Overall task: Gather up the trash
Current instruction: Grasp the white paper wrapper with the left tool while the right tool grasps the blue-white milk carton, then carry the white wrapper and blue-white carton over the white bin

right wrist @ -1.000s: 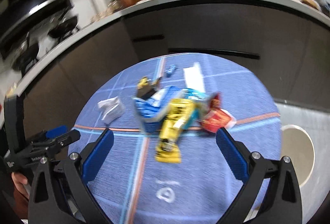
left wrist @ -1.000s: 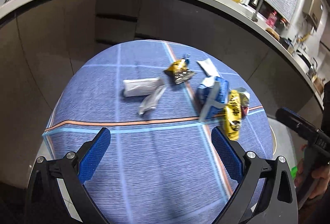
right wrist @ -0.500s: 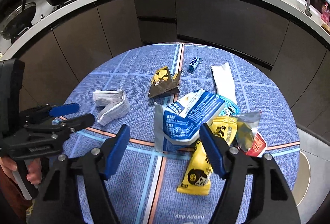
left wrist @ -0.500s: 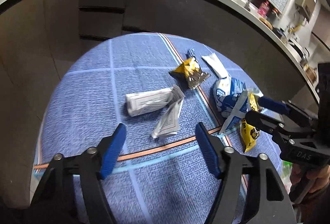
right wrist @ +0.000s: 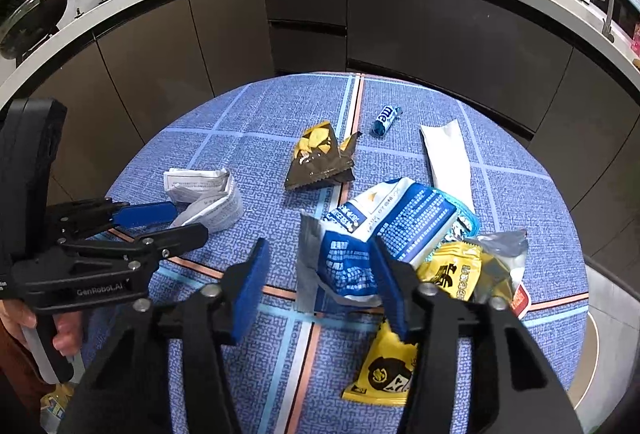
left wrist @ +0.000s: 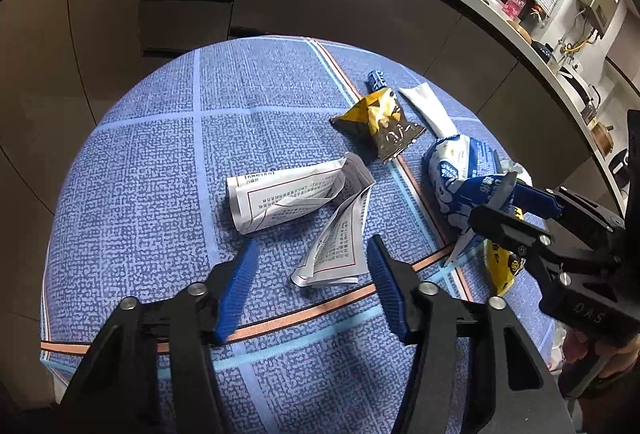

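Trash lies on a round table with a blue cloth (left wrist: pixel 160 170). My left gripper (left wrist: pixel 310 266) is open, its pads on either side of a crumpled white printed paper (left wrist: pixel 336 246) joined to a folded leaflet (left wrist: pixel 280 196); the paper also shows in the right wrist view (right wrist: pixel 208 194). My right gripper (right wrist: pixel 320 266) is open around the near end of a blue and white bag (right wrist: pixel 380 230). The bag also shows in the left wrist view (left wrist: pixel 460 174). A yellow wrapper (right wrist: pixel 384 370) lies under the bag.
A black and yellow snack packet (right wrist: pixel 320 162), a small blue candy roll (right wrist: pixel 385 119) and a white paper sleeve (right wrist: pixel 448 158) lie farther back. A red-edged packet (right wrist: pixel 520 298) sits at the right. Dark kitchen cabinets (right wrist: pixel 400 26) curve behind the table.
Both grippers have moved forward and down toward the table and narrowed their opening. The left one now straddles the white paper, the right one the blue bag.
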A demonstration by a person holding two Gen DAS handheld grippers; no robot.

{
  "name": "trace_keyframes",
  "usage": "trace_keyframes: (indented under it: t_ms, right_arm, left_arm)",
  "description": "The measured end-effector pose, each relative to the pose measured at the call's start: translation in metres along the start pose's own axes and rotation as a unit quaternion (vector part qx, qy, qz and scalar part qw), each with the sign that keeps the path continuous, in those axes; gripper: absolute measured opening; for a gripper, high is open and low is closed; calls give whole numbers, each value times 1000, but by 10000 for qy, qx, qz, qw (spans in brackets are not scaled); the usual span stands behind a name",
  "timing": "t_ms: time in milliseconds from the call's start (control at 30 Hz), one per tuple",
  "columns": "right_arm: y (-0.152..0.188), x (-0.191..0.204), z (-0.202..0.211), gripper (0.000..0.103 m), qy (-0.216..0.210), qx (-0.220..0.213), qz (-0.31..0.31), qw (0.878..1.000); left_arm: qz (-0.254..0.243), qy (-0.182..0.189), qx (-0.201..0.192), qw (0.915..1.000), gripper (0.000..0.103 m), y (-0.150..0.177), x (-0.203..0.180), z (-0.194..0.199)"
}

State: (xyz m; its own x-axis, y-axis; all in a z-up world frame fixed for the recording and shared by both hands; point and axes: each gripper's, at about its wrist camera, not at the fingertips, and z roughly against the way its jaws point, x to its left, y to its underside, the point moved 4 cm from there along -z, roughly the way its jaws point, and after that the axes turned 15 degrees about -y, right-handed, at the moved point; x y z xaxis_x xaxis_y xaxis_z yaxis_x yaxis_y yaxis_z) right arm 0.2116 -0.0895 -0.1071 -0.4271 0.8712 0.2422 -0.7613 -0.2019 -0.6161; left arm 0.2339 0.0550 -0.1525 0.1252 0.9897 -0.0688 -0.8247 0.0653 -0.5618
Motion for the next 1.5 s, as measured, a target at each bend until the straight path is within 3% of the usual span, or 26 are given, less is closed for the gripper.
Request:
trace_keyframes:
  t_ms: [33,100,167,300,533,900,1167,1500]
  right_arm:
    - [0,-1,-1,39,1,11,-18,10000]
    - [0,-3,0,25,29,4,-30,10000]
    - [0,-3,2,16,-35,-11,-60,10000]
    - [-4,1,22,10,-101,-286,-48,9995]
    - [-9,8,78,9,-273,-914,-131,9954]
    - [5,9,172,9,-230,-1799,-228,9831]
    - [25,-6,216,9,-34,-2147,-393,9759]
    - [62,-51,256,9,372,-2391,-831,9667]
  left_arm:
    - [-8,2,17,10000,43,0,-1,-2]
    - [2,17,65,10000,19,-2,-2,-5]
    - [-1,80,111,9999,2,-3,-5,-6]
    - [-51,34,-106,9999,1,-3,-10,9]
    - [-44,85,-598,9982,1,-11,-23,61]
    - [-395,577,-1108,9914,1,-14,-79,131]
    - [-700,995,-1216,9851,1,-17,-125,153]
    - [-1173,1325,-1193,9770,1,-17,-184,155]
